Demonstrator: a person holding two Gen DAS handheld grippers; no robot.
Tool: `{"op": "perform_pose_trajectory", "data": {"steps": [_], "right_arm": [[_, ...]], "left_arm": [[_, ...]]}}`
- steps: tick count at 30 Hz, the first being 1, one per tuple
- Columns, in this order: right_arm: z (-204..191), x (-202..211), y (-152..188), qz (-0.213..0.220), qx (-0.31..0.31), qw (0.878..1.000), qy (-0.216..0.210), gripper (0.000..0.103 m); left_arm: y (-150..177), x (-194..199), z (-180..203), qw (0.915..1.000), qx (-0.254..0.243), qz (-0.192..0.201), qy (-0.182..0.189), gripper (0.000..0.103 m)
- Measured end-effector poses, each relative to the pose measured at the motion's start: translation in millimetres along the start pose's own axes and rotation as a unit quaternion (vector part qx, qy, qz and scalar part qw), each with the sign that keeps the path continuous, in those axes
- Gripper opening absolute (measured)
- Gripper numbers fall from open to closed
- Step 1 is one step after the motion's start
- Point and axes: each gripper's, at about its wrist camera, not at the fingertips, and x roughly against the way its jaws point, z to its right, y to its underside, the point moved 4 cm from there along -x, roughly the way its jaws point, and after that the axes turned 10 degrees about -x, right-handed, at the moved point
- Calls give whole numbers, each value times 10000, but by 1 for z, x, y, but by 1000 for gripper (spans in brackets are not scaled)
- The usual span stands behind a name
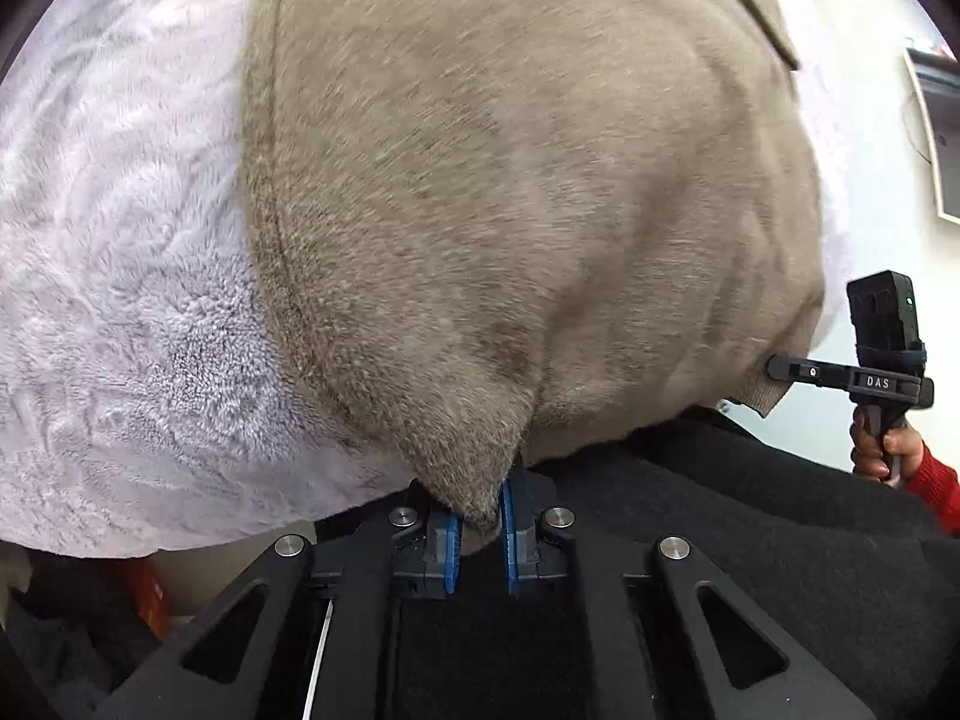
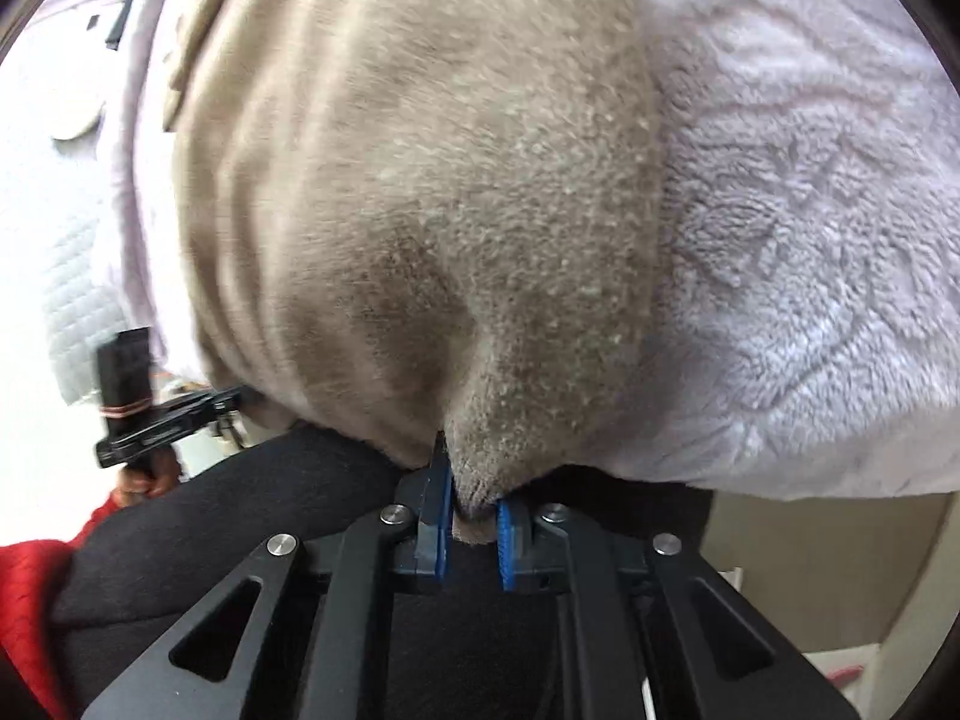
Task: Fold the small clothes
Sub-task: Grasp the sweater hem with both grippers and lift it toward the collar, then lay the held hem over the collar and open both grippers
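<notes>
A taupe fleecy garment (image 1: 510,210) lies spread on a pale lilac plush blanket (image 1: 120,300). My left gripper (image 1: 480,522) is shut on the garment's near left corner, the cloth pinched between its blue pads (image 1: 453,546). In the right wrist view the same taupe garment (image 2: 420,210) fills the middle, and my right gripper (image 2: 474,516) is shut on its near right corner. The right gripper (image 1: 780,369) also shows at the right edge of the left wrist view, held by a hand in a red sleeve. The left gripper (image 2: 231,402) shows at the left of the right wrist view.
A black fleece cloth (image 1: 750,540) lies under the near edge, below both grippers. The lilac blanket (image 2: 810,240) reaches far to the right. A white quilted surface (image 2: 72,276) lies at the left, and a white wall with a framed panel (image 1: 942,138) at the right.
</notes>
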Motion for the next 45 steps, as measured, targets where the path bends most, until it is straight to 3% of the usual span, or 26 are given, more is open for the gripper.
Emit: {"op": "perform_pose_trajectory", "data": {"steps": [5,10,17,22,29,33,39,45], "right_arm": [[-28,24,0,171,37,9967,-794,12],[-53,50,-13,586,-74,9842,-1666,12],[-87,99,-59,1162,-122,9553,-2716,12],[-114,131,-101,1554,-61,9338,-3222,12],[-155,175,-176,2009,221,9228,-3279,12],[-164,190,-221,2179,186,9182,-3302,12],[-156,179,-287,2338,-209,9207,-3118,11],[-138,151,-330,2304,-623,9322,-2720,11]], "left_arm": [[-11,40,12,9975,-108,433,540,12],[-37,82,16,9907,-80,1031,881,12],[-90,127,10,9744,77,1892,1214,12],[-146,162,8,9624,91,2438,1192,12],[-225,197,-5,9460,298,3072,990,12],[-277,199,-8,9433,348,3216,743,12],[-335,177,-32,9514,452,3039,187,12],[-363,144,-56,9590,690,2730,-310,12]]}}
